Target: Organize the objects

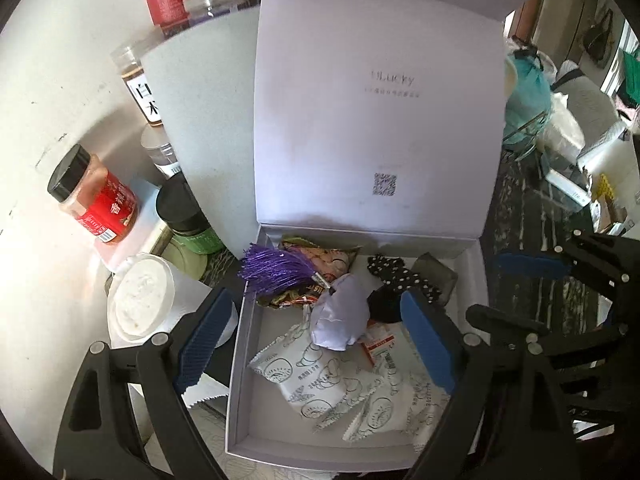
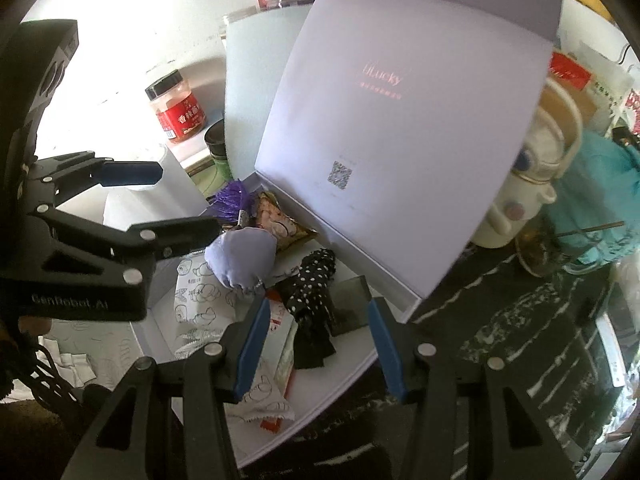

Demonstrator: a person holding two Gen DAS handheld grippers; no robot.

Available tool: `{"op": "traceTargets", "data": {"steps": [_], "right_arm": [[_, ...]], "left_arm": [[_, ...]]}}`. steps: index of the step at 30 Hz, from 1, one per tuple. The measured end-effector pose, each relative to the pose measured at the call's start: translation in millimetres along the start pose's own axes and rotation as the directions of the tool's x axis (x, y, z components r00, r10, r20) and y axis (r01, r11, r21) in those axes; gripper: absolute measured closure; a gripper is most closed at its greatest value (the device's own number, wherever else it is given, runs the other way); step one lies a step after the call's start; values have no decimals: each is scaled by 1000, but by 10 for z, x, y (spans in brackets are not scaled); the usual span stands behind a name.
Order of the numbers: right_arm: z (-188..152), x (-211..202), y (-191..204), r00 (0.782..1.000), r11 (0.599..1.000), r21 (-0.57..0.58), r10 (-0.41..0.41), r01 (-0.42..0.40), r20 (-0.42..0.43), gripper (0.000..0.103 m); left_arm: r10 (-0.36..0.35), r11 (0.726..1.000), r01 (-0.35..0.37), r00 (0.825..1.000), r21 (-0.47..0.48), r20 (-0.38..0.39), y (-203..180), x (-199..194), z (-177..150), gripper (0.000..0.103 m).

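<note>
A pale lilac gift box [image 1: 240, 360] [image 2: 360, 372] lies open, its lid [image 1: 376, 120] [image 2: 400, 140] standing upright behind it. Inside are a lilac pouch [image 1: 340, 316] [image 2: 242, 256] with a purple tassel [image 1: 276, 270] [image 2: 232, 200], white printed snack packets [image 1: 316, 376] [image 2: 196, 308], a colourful snack bag [image 1: 320, 260] [image 2: 280, 224] and a black polka-dot cloth [image 1: 404, 280] [image 2: 316, 284]. My left gripper [image 1: 316, 340] [image 2: 172, 196] is open above the box's left part, empty. My right gripper [image 2: 316, 344] [image 1: 516, 292] is open above the box's right part, empty.
Spice jars with red labels [image 1: 100, 196] [image 2: 178, 112], a black-lidded green jar [image 1: 188, 216], and a white cup [image 1: 140, 300] crowd the left by the wall. A cream kettle [image 2: 528, 184] and teal bag [image 2: 600, 200] stand to the right. The dark marbled tabletop [image 2: 520, 340] extends right.
</note>
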State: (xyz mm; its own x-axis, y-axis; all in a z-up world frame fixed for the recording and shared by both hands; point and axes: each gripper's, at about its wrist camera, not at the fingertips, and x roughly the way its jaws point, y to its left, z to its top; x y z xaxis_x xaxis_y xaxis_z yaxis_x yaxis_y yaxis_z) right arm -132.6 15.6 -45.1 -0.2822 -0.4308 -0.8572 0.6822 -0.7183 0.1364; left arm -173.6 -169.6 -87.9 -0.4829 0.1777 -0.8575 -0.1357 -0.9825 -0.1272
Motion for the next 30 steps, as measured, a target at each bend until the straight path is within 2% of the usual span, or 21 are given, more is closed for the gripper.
{"op": "traceTargets", "data": {"steps": [7,11,16,17,21,25,30], "right_arm": [[-43,-336,37,999,999,-11,-38,38,31,51],[-69,-560,90,997,999,-3,-50,50,55,41],[-153,-861,185,992,995,16,-95,94,81,39],[-186,-931,212,991,995,23,-98,96,88,36],[-301,-1173,316,987,993,36,-113,109,118,29],[-425,-1384,397,982,991,48,-130,125,140,29],[-606,-1604,443,977,991,40,-130,125,170,28]], "left_arm": [[2,1000,-1,999,-6,41,-90,-328,-7,17],[17,1000,-16,998,-14,59,-144,-591,-21,17],[31,999,-29,991,-21,127,-191,-968,-93,17],[32,999,-29,990,-20,135,-202,-1041,-112,17],[26,999,-22,988,-23,150,-243,-1284,-211,17],[29,999,-25,987,-31,156,-297,-1479,-347,17],[75,997,-68,984,-47,162,-420,-1666,-569,17]]}}
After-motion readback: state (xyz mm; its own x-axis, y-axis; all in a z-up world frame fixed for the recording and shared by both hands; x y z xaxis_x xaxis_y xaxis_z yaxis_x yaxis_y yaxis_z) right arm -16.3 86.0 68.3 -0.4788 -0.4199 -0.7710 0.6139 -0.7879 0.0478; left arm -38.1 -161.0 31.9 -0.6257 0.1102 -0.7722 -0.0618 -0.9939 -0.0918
